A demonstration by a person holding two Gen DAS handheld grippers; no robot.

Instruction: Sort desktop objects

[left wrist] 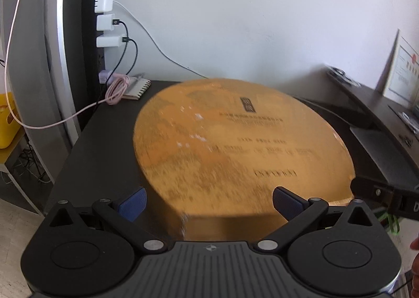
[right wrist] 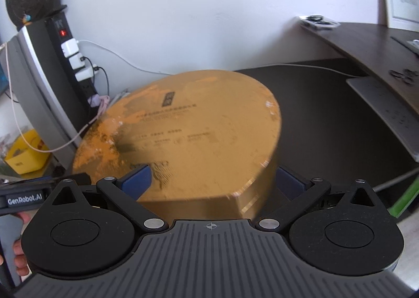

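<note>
Spread-fingered left gripper (left wrist: pixel 209 202) and right gripper (right wrist: pixel 213 182) flank the round gold tin box (left wrist: pixel 235 146) on the dark desk (left wrist: pixel 104 141); only the left view shows the spiral notebook (left wrist: pixel 136 87).

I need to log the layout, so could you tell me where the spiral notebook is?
In the left wrist view, the spiral notebook lies at the desk's far-left corner, under the coiled pink cable, behind the round gold tin.

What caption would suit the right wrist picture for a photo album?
Right tool open around the near edge of a round gold tin on a dark desk.
</note>
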